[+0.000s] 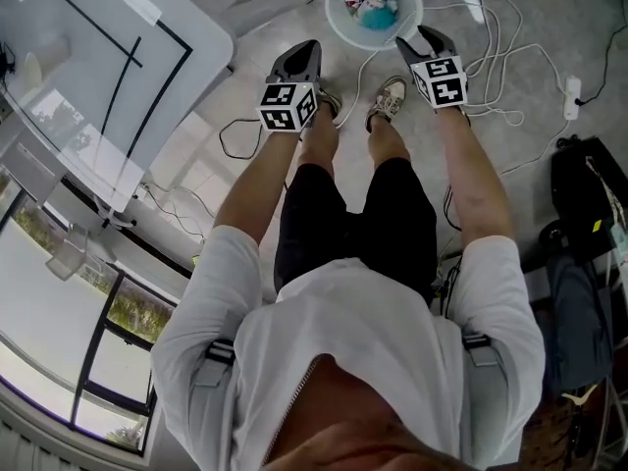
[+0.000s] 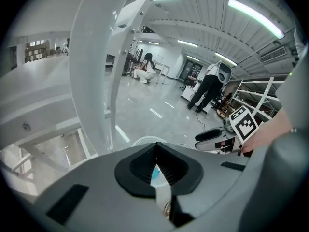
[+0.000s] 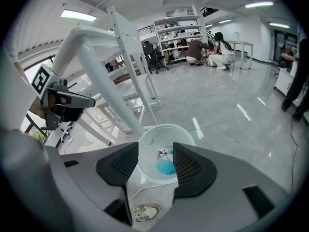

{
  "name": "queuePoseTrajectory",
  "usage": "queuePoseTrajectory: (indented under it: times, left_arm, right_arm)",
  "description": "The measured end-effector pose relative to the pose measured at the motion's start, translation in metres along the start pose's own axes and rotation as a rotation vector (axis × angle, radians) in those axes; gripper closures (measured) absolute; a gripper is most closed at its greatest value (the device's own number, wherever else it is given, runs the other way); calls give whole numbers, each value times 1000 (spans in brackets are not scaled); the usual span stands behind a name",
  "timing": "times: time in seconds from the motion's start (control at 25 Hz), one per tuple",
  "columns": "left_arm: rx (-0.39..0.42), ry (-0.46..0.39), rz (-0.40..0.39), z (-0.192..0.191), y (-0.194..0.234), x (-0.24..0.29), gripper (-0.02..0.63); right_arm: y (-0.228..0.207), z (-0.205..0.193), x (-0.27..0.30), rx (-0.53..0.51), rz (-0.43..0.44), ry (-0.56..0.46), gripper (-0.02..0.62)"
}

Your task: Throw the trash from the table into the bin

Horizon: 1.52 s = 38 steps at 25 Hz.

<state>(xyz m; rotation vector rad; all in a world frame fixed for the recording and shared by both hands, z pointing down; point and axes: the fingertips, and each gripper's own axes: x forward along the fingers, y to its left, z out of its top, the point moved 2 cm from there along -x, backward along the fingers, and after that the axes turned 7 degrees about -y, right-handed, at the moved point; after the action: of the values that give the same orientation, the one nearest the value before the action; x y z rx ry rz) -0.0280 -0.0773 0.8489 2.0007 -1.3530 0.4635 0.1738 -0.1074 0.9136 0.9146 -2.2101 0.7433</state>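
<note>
**Ana:** Where is the trash?

**Ben:** It is in the white bin [image 1: 331, 13] on the floor, at the top middle of the head view. A blue lump [image 1: 379, 15] and a white and red bit [image 1: 356, 2] lie inside.

**Ana:** How is the left gripper [image 1: 305, 49]?

**Ben:** Its jaws are closed, with only a thin slit between them. They hold nothing. It hangs just left of the bin and points down.

**Ana:** And the right gripper [image 1: 421, 39]?

**Ben:** Its jaws are wide apart and empty. In the right gripper view you look between them into the bin. It is at the bin's right edge.

**Ana:** What else is there?

**Ben:** The person's shoes [image 1: 391, 98] stand just below the bin. White cables [image 1: 500, 37] curl on the floor at the right. The white table [image 1: 69, 77] fills the upper left.
</note>
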Motion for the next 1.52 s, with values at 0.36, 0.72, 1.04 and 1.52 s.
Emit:
queuePoseTrajectory:
  times: [0.36, 0.72, 1.04, 1.52]
  left_arm:
    - [32, -71, -63, 64, -53, -26, 595]
    - [70, -211, -104, 161, -96, -89, 595]
    - [115, -366, -96, 251, -106, -145, 595]
    - [162, -505, -12, 315, -88, -215, 595]
  right_arm:
    - [22, 61, -81, -21, 2, -84, 480]
    - [40, 154, -176, -56, -63, -245, 589]
    - [72, 226, -238, -136, -79, -369, 589]
    - [95, 309, -299, -231, -108, -545, 589]
